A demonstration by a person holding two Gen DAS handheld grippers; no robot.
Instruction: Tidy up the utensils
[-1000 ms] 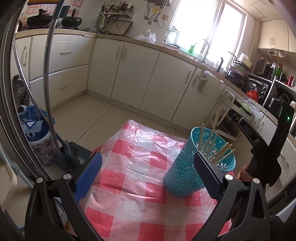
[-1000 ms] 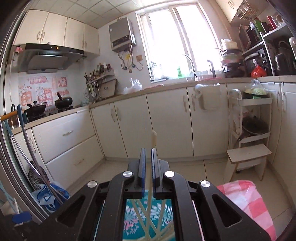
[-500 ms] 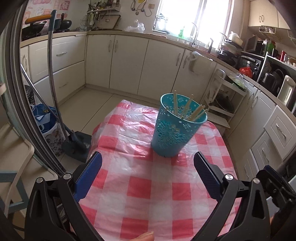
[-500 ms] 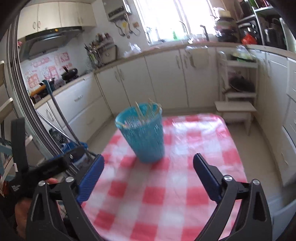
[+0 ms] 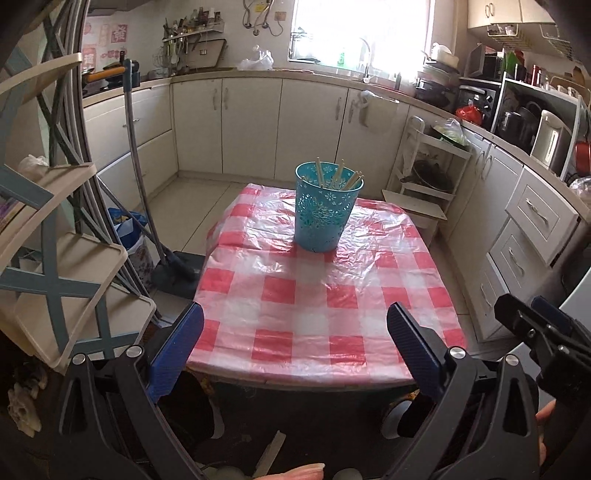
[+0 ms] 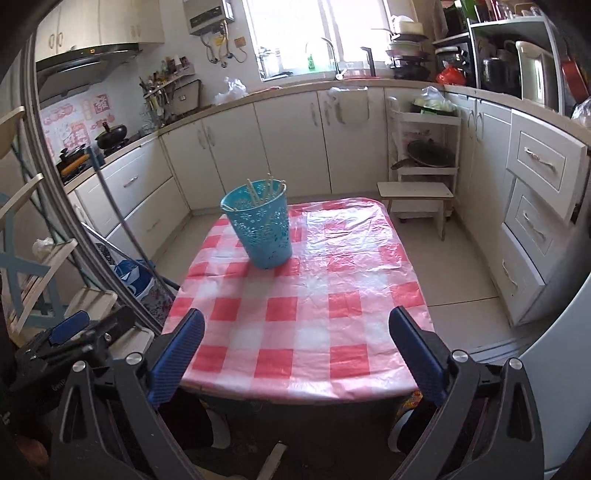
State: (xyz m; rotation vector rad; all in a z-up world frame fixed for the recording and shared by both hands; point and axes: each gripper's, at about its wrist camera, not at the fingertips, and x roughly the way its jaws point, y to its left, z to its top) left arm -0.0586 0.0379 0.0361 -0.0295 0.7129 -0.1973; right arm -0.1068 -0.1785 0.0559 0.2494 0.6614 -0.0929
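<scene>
Both tongs are spread wide with nothing between the blue pads: the left tongs [image 5: 294,343] hang off the near edge of the tabletop [image 5: 321,306], and the right tongs [image 6: 296,349] sit the same way in their own view, a bit further right. You can also spot each one from the other camera, the right tongs [image 5: 546,332] poking in at the lower right of the left view and the left tongs [image 6: 74,332] down at the lower left of the right view. The tabletop is covered with a red-and-white checked plastic cloth [image 6: 306,306], wrinkly and shiny toward the far end. Well away from both tongs, near the far end and a little left of centre, stands a teal perforated utensil holder [image 5: 325,210] with a handful of wooden chopsticks [image 5: 341,175] leaning inside it; same holder [image 6: 260,229] and chopsticks [image 6: 264,188] show in the right view. Around it is a small kitchen: cream cabinets [image 5: 251,122] running along the back wall and down the right side, a bright window [image 6: 288,33] over the sink, a range hood [image 6: 85,59] with a black wok [image 6: 110,133] on the stove at left, a broom and dustpan [image 5: 162,236] leaning by the floor, a small white step-shelf rack [image 6: 424,177] behind the table, and a shelf rack [image 5: 55,258] close on the left.
</scene>
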